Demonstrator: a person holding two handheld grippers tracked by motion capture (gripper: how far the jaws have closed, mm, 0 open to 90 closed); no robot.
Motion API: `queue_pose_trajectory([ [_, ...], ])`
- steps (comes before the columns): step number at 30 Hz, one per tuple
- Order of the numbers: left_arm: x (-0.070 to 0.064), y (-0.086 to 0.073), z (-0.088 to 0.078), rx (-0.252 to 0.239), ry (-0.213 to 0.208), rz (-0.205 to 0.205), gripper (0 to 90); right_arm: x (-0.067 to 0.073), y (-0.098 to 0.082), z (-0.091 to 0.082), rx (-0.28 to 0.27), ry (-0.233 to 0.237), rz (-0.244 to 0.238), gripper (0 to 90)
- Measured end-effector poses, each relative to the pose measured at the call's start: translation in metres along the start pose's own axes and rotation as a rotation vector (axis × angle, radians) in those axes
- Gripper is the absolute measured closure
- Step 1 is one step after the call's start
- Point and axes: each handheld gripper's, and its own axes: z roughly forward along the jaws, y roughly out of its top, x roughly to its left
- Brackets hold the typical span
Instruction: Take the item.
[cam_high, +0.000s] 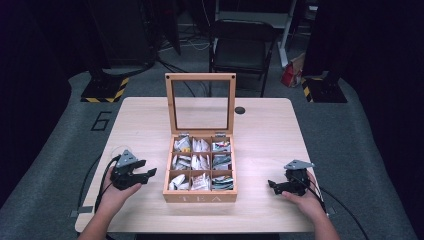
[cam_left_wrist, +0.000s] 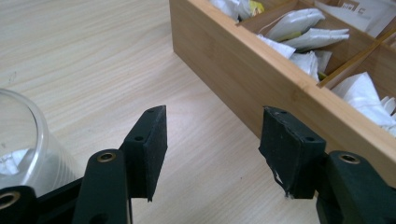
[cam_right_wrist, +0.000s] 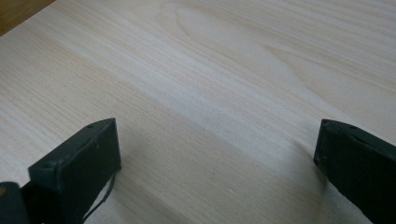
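Fingers (cam_left_wrist: 150, 144) of the left gripper (cam_left_wrist: 212, 154): two black pads, standing apart at a middling gap, nothing between them but bare wood. Fingers (cam_right_wrist: 88, 158) of the right gripper (cam_right_wrist: 217, 163): spread wide, likewise with nothing between them.

Tea box (cam_high: 200, 195): light wooden box lettered TEA on its near wall, standing at the middle of the worktop, nearer the near edge. Nine compartments in a three-by-three grid, each holding paper tea sachets (cam_high: 201, 161), mostly white, some with darker print. In the left gripper view the box wall (cam_left_wrist: 261, 79) runs slantwise just beyond the fingers, near but not touching, with white sachets (cam_left_wrist: 299, 23) lying in the compartments behind it.

Lid (cam_high: 200, 103): wooden frame with a clear pane, hinged at the far side of the box, standing upright and open.

Left gripper (cam_high: 134, 174), high view: held in the left hand (cam_high: 116, 192), just left of the box at the level of its near row, fingers pointing toward it.

Clear round container (cam_left_wrist: 23, 144): part of it shows at the left edge of the left gripper view, beside the gripper body; its contents cannot be made out.

Right gripper (cam_high: 289, 184), high view: held in the right hand (cam_high: 305, 200), well to the right of the box, low over the wood, fingers pointing left.

Worktop (cam_high: 140, 125): pale wood-grain surface with rounded corners; a small dark round inset (cam_high: 240, 110) near its far edge, right of the lid.

Beyond the worktop: black folding chair (cam_high: 242, 47) on a grey floor.
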Motion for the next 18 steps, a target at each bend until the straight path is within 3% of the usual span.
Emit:
queue_pose_trajectory([
  [9, 0.002, -0.010, 0.006, 0.029, -0.010, -0.014, 41.5, 0.000, 0.000, 0.000, 0.000, 0.000, 0.000, 0.0],
  [18, -0.001, -0.011, 0.013, 0.057, -0.019, 0.010, 41.5, 0.000, 0.000, 0.000, 0.000, 0.000, 0.001, 0.0],
])
